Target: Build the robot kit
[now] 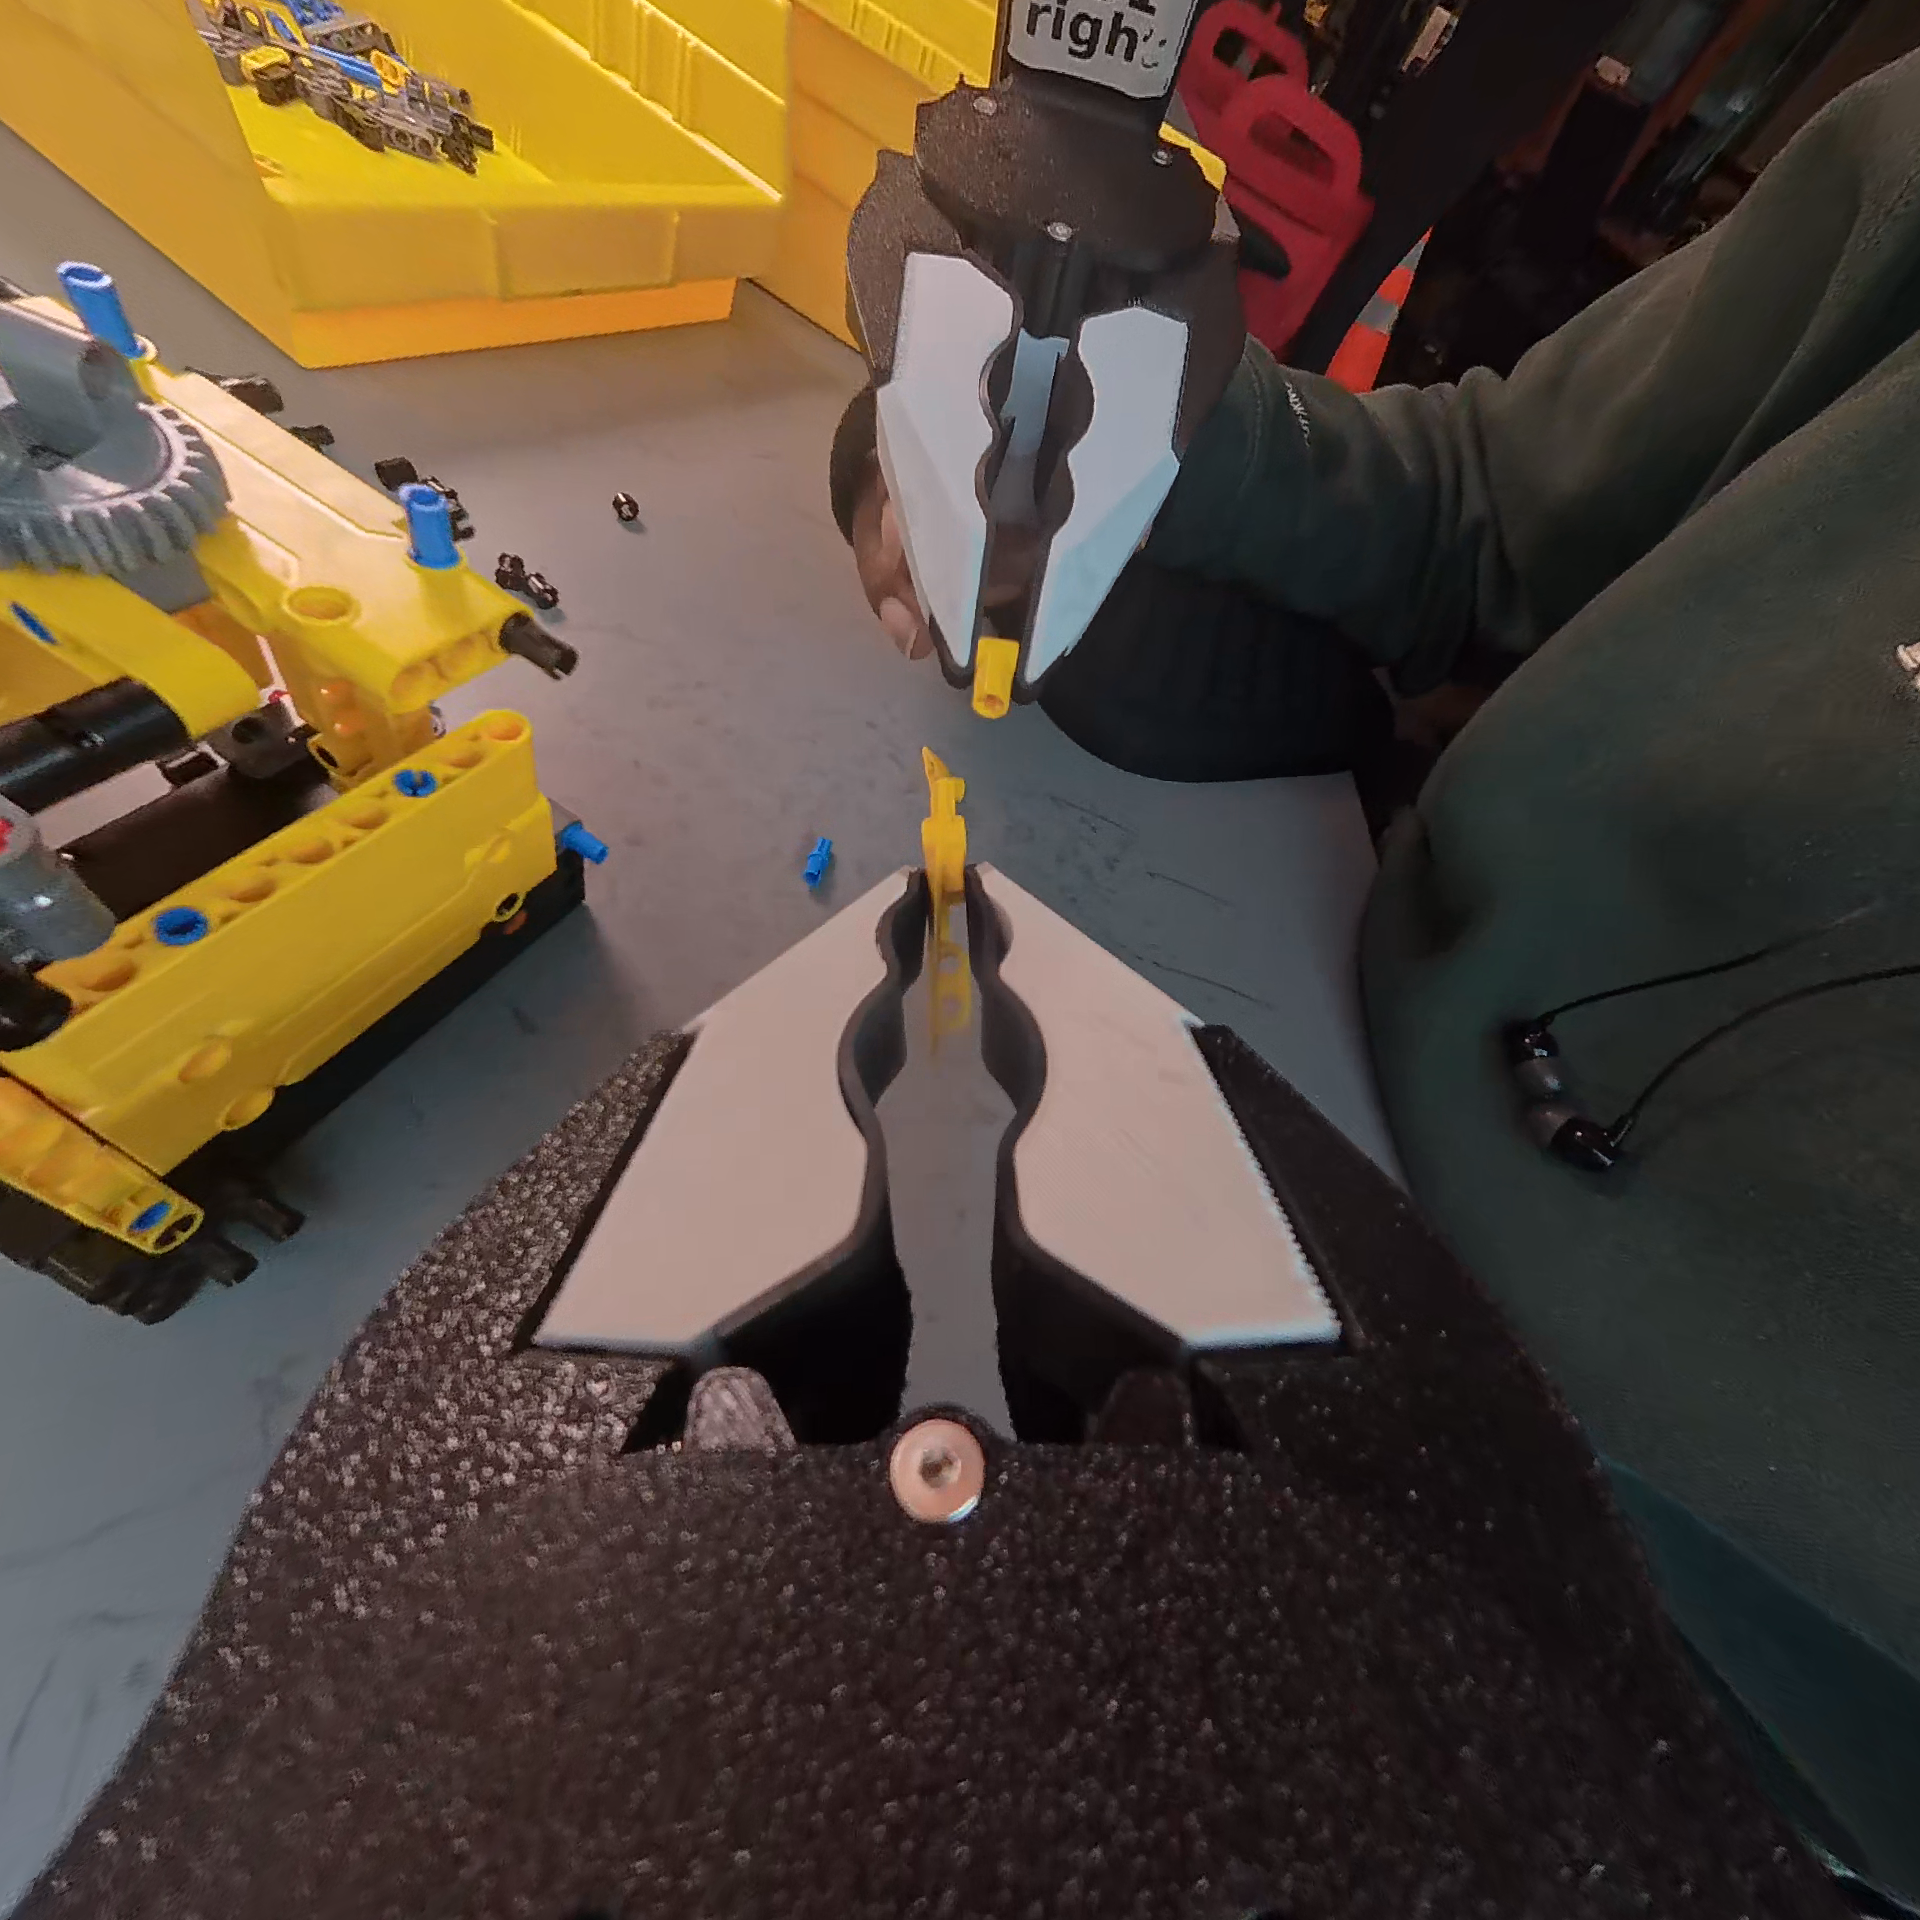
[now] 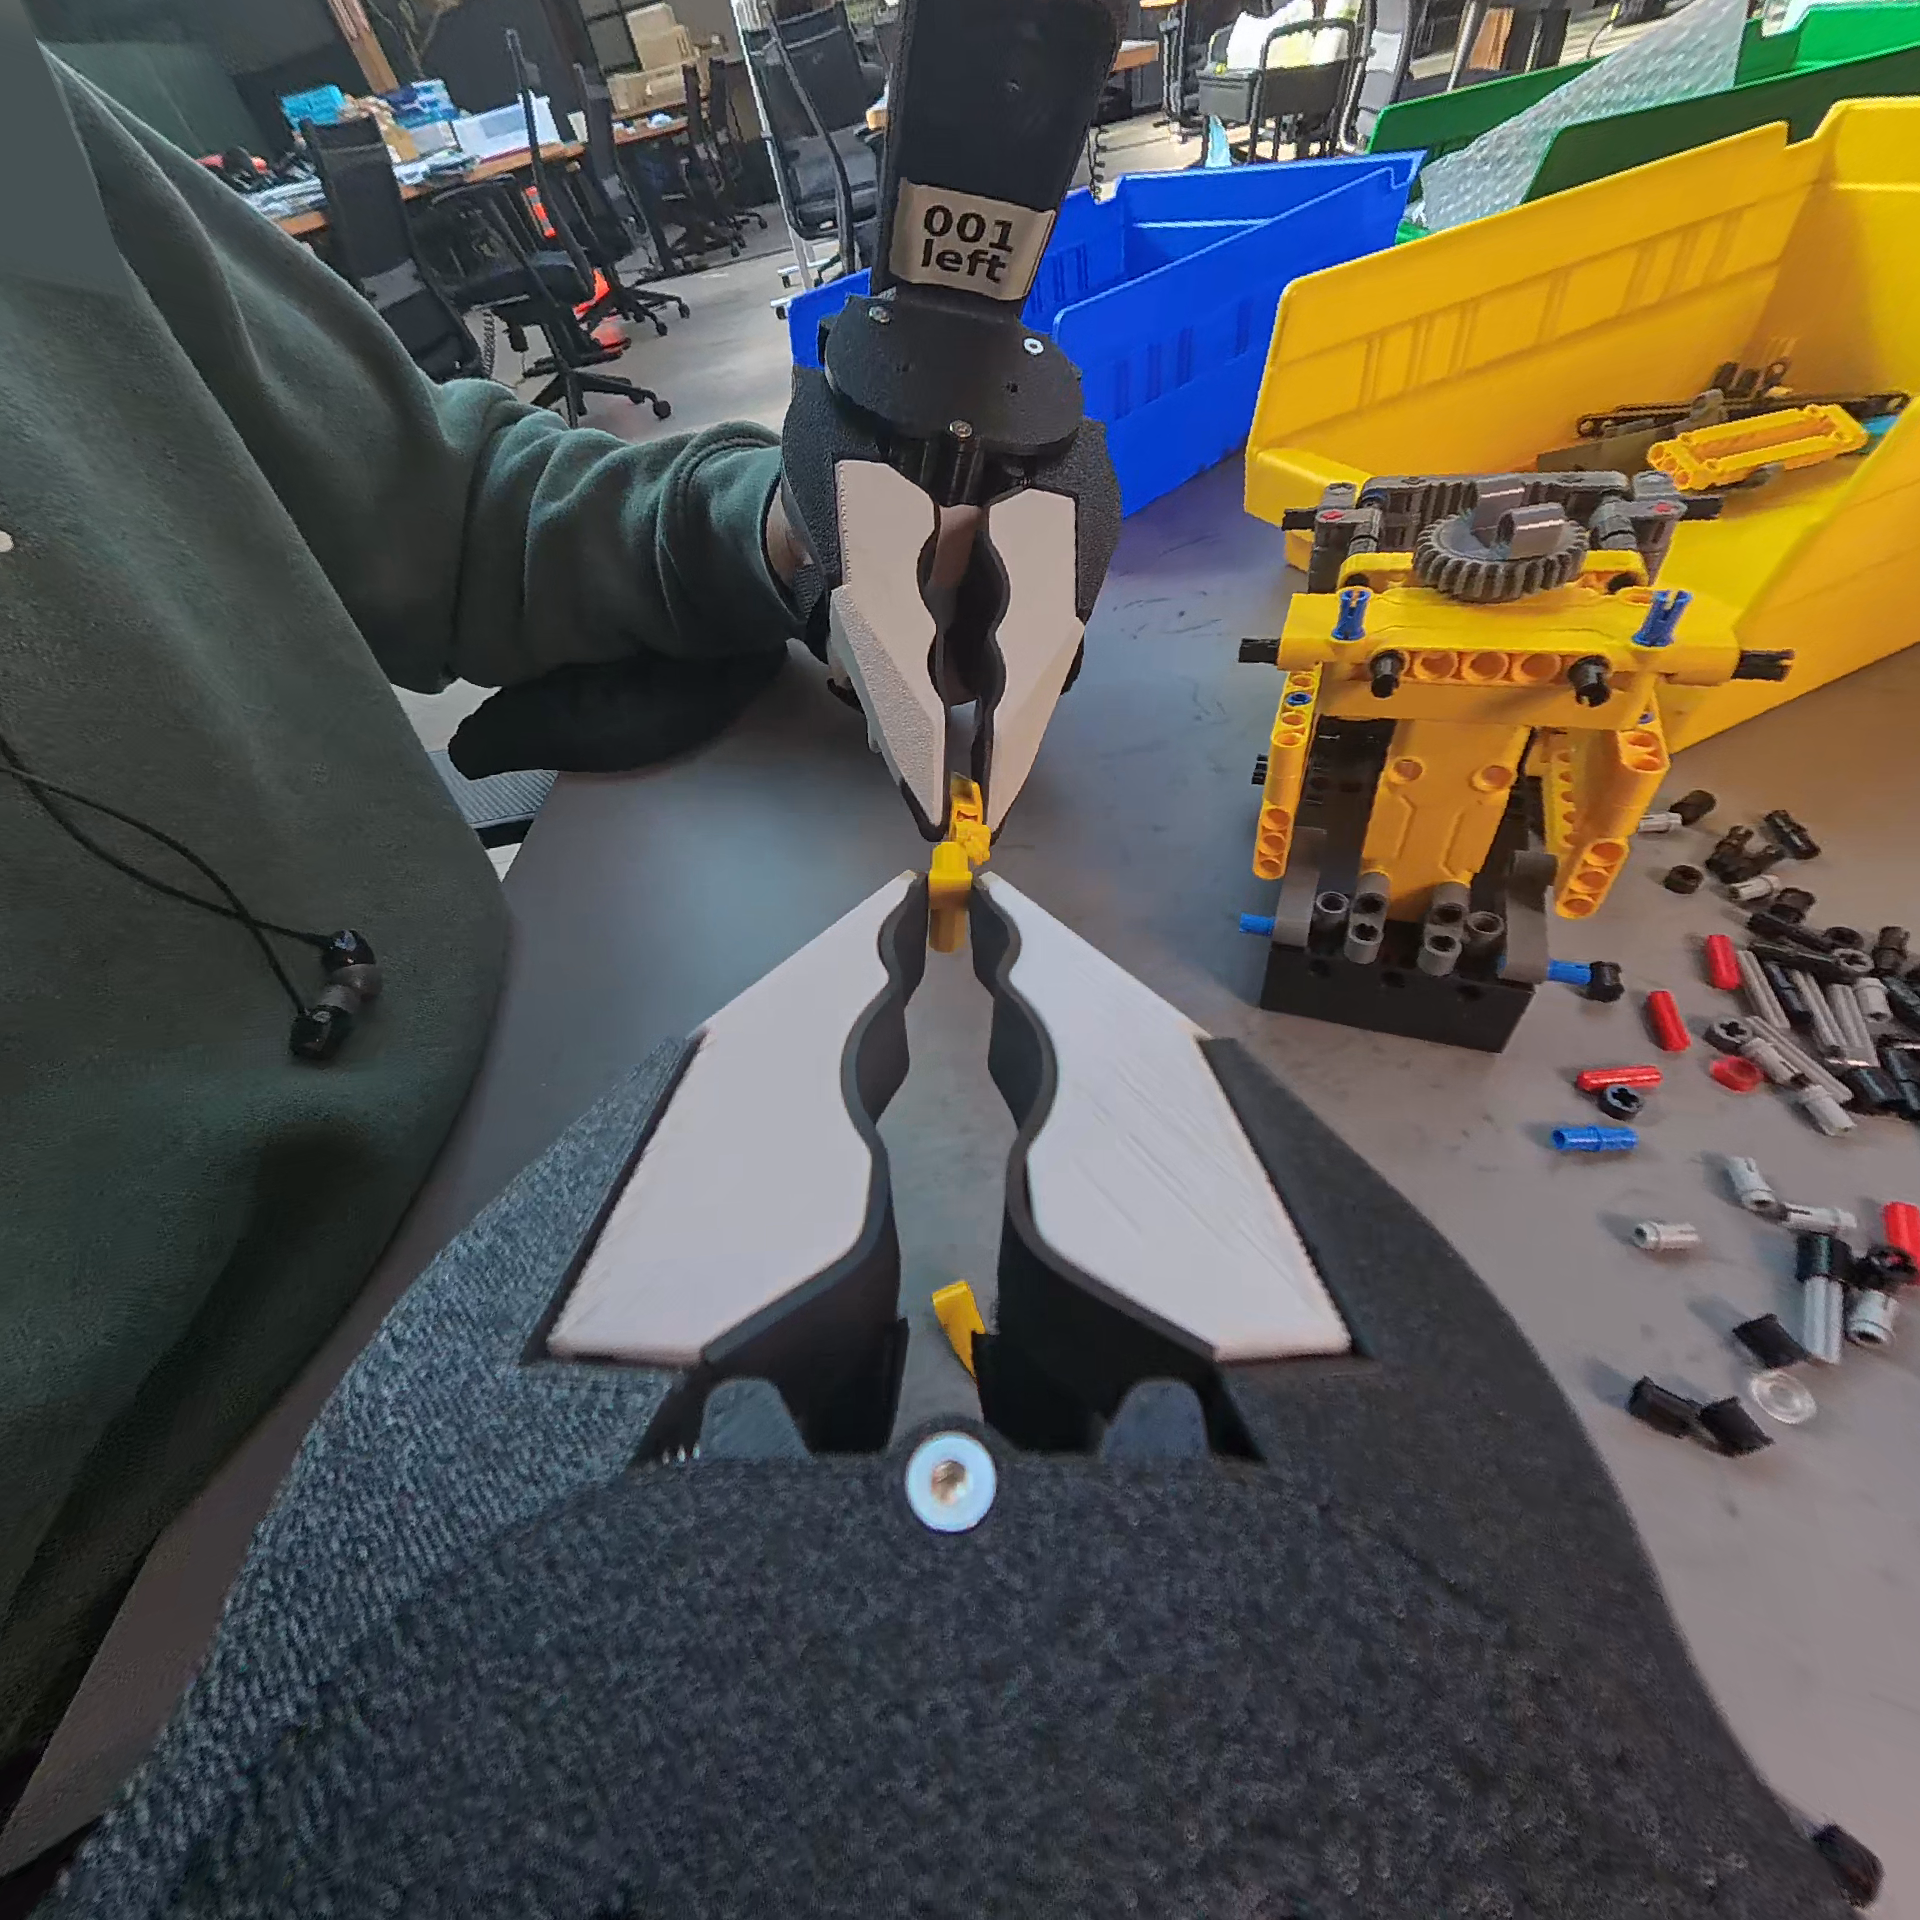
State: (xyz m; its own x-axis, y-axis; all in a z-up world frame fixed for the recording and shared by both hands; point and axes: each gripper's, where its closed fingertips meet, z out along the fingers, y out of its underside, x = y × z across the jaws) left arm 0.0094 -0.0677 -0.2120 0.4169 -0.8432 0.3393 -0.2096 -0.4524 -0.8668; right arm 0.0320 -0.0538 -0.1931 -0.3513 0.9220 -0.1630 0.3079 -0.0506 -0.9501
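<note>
The tabletop (image 2: 665,935) is smooth, matte grey, faintly scuffed. Each hand-held gripper has a grainy black printed body, pale flat-faced fingers tapering to a point, and wavy black inner pads.

The left hand-held gripper (image 1: 943,883) is closed at its tips on a thin yellow perforated piece (image 1: 943,831), a flat plastic strip with small round holes that stands on edge and juts forward past the tips. The right hand-held gripper (image 2: 948,881) is likewise clamped at its tips, on a short yellow connector (image 2: 945,883), a stubby glossy peg with a round hollow end. The two grippers face tip to tip above the tabletop; in the right wrist view the two yellow parts look touching or almost so, while the left wrist view shows a small gap, so contact cannot be told.

Beside them stands a blocky yellow brick-built model (image 2: 1455,727) with holed beams, a dark grey toothed gear (image 2: 1501,545) on top and a black base. Loose pins (image 2: 1787,1039) in black, grey, red and blue lie scattered nearby. Ribbed yellow bins (image 2: 1507,332) and a blue bin (image 2: 1195,281) stand behind. A green fleece sleeve (image 2: 540,530) reaches to the left gripper.
</note>
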